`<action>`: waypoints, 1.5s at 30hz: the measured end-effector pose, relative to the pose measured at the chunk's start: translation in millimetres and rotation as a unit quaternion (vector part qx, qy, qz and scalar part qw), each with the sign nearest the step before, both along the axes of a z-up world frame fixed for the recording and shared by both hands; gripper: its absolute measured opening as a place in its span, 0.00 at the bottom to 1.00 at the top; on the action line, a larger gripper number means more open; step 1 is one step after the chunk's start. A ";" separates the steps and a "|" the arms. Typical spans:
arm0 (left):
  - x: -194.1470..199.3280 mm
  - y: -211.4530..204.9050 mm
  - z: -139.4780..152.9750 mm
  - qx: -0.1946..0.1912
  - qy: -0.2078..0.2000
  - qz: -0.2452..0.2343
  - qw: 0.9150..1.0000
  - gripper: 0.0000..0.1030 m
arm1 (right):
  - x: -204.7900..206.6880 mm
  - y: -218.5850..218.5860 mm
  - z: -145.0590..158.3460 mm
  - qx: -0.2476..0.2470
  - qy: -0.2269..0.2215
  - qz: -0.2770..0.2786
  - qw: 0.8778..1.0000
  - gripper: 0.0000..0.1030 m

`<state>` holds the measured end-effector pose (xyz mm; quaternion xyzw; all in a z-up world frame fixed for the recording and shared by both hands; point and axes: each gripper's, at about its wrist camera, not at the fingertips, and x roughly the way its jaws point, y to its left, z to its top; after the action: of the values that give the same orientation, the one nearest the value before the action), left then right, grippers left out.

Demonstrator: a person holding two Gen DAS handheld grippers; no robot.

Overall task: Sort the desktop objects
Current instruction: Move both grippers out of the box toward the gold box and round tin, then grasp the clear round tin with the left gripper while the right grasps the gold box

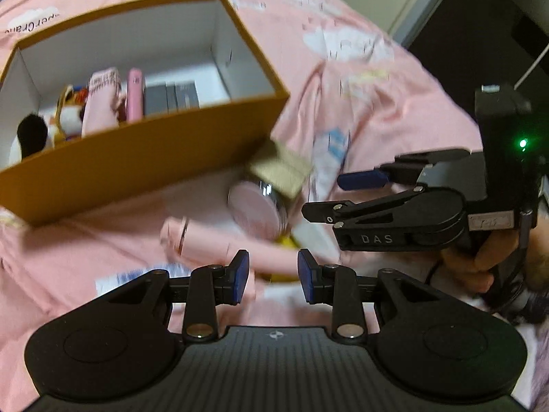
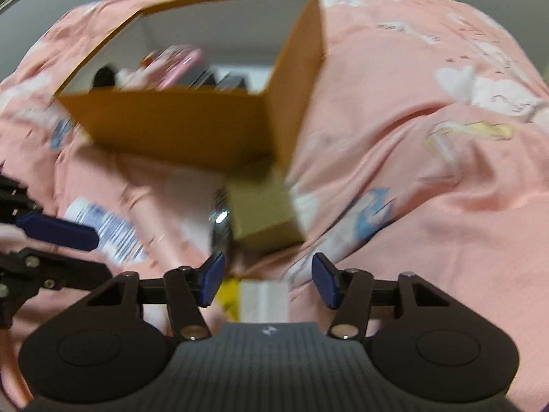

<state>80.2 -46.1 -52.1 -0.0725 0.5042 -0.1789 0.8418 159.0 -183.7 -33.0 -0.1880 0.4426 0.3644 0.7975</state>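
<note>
Pink bedsheet [image 1: 360, 110]: round jar [image 1: 255, 211] on its side, lid facing the left claw [image 1: 272, 276].

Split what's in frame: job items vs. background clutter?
Job:
- orange box, already part filled
- round jar
- small tan carton
- pink tube
- left gripper and right gripper, both open

Background:
- pink bedsheet
- dark wall

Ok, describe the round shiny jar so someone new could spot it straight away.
Find the big orange box on the pink bedsheet. Just outside its near right corner lies a small tan carton, and the jar is against it, tipped sideways. It alone has a pale pink face and chrome rim.
</note>
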 end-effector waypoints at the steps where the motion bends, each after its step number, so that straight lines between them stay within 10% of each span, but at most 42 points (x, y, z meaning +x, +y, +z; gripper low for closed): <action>1: 3.7 0.2 0.7 -0.006 -0.005 0.005 1.000 0.34 | 4.1 -0.1 1.5 0.004 -0.002 -0.009 1.000 0.53; 16: 37.0 -12.0 -16.3 -0.034 0.011 0.022 0.999 0.46 | 22.7 10.3 -0.5 0.027 -0.003 0.015 1.000 0.49; 30: 55.7 -48.2 -40.1 0.044 0.016 -0.010 0.999 0.47 | 45.4 -7.8 3.2 0.054 0.030 -0.027 0.998 0.48; 45: 44.2 -22.0 -43.7 0.036 0.041 0.033 0.998 0.31 | 19.5 18.4 7.9 0.013 -0.023 0.060 0.998 0.48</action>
<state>124.5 -68.1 -95.8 -0.0658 0.5416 -0.1294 0.8280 178.6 -165.3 -25.1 -0.2121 0.4074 0.4134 0.7862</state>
